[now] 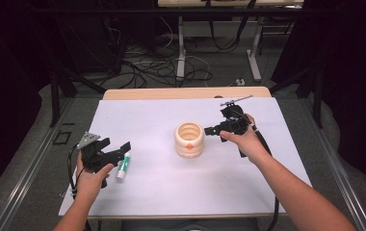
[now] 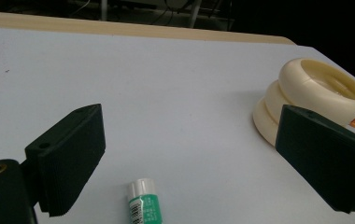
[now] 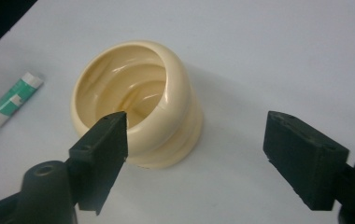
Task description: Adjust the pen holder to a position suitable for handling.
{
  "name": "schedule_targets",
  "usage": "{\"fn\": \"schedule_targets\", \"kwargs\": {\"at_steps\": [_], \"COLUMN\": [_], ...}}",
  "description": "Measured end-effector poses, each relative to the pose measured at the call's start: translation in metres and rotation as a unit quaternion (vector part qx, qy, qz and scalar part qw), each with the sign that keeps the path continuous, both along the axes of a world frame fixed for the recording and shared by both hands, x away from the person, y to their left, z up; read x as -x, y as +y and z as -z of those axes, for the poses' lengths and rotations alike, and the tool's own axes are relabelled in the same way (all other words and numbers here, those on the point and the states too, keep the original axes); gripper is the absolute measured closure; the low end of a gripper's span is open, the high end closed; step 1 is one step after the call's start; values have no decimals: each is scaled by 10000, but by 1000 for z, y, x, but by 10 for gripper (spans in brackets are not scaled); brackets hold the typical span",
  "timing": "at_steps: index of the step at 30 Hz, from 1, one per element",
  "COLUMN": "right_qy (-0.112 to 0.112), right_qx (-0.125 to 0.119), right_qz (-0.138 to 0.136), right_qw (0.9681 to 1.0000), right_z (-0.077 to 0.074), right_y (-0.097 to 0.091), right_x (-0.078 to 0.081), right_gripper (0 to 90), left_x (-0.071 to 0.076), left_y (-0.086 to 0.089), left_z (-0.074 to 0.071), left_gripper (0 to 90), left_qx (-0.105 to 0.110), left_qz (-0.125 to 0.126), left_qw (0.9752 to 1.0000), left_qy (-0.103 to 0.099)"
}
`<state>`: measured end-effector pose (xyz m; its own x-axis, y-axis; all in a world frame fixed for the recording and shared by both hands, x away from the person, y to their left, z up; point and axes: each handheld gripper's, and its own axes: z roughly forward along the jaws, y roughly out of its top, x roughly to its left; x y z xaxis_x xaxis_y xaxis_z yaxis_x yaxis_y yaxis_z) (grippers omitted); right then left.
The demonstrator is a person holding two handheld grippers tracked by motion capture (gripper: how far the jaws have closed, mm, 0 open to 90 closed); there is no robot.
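Note:
A cream ribbed pot (image 1: 189, 139) stands upright near the middle of the white sheet, its mouth open and an orange mark on its side. My right gripper (image 1: 211, 130) hovers just right of it, open, with nothing between its fingers. In the right gripper view the pot (image 3: 133, 102) sits ahead of the left jaw, and my right gripper (image 3: 196, 119) is apart from it. A green and white glue stick (image 1: 123, 166) lies flat at the left. My left gripper (image 1: 119, 152) is open right over it. In the left gripper view the glue stick (image 2: 144, 205) lies between the wide jaws of my left gripper (image 2: 189, 112), untouched, with the pot (image 2: 315, 93) at the far right.
The white sheet (image 1: 162, 192) covers a wooden table whose far edge (image 1: 186, 93) shows beyond it. Dark rails run along both sides. Cables and table legs (image 1: 181, 62) lie on the floor behind.

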<state>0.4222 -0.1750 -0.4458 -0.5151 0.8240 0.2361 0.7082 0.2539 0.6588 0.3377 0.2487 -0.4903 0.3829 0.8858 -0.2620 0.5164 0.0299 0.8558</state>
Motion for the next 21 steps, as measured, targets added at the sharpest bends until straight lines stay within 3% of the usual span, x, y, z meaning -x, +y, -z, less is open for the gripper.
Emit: {"fn": "schedule_targets", "kwargs": {"at_steps": [5, 8, 13, 20, 21], "right_qy": [-553, -802, -1083, -1477, -1531], "right_qx": [162, 78, -145, -215, -180], "right_qz": [-89, -73, -34, 23, 26], "right_qw": [9983, 9967, 9940, 9888, 9880], "right_z": [0, 2, 6, 11, 11], "right_y": [-4, -7, -12, -23, -25], "right_x": [15, 24, 40, 59, 61], "right_gripper": [150, 150, 145, 144, 146], "left_x": [-1, -2, -4, -6, -7], "left_y": [0, 0, -1, -3, -3], "left_z": [-4, -7, -12, -19, -20], "left_gripper": [93, 93, 94, 110, 121], "left_qx": [38, 46, 97, -69, -18], "left_qz": [-5, -49, -64, -122, -177], "left_qw": [10000, 9999, 9996, 9993, 9989], "left_qy": [53, 110, 268, 359, 429]}}
